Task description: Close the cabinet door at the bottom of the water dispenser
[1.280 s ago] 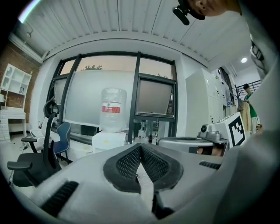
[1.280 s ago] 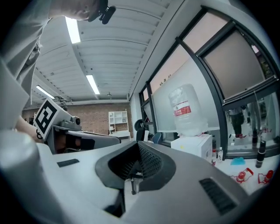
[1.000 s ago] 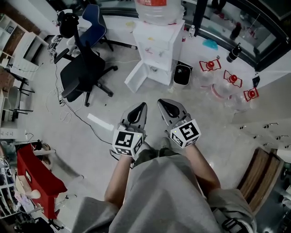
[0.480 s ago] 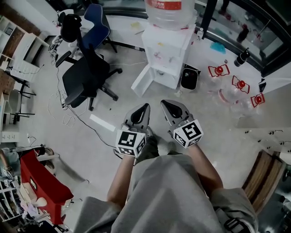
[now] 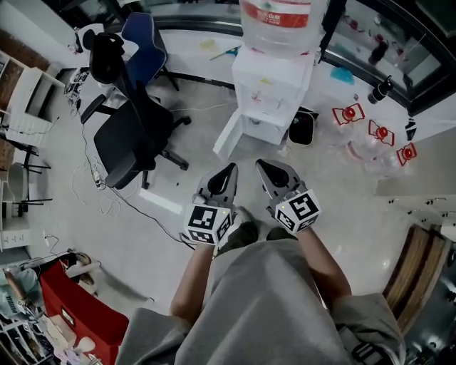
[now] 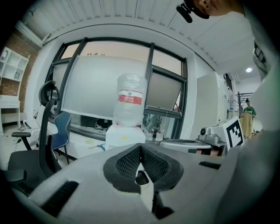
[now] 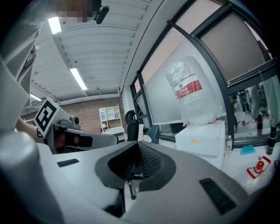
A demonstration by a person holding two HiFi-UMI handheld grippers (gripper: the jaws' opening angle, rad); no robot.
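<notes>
- The floor (image 5: 185,178) between me and the water dispenser (image 5: 274,89) is bare grey ground, open right up to the dispenser's foot.
- The water dispenser stands ahead of both grippers, white, with a big bottle (image 5: 279,21) upended on top.
- A black office chair (image 5: 132,132) sits left of the dispenser, with a strip of floor between its wheeled base and the open door.
- The cabinet door (image 5: 226,135) at the dispenser's bottom hangs open, swung out to the dispenser's left, its free edge turned toward me.
- A black bin (image 5: 302,128) stands just beside the dispenser's lower right corner.
- My left gripper (image 5: 230,170) is held in front of the dispenser, short of the door, pointing at it nearly level. Its jaws are pressed together with nothing between them.
- My right gripper (image 5: 261,165) is just beside the left one, equally short of the dispenser, jaws likewise closed and empty.
</notes>
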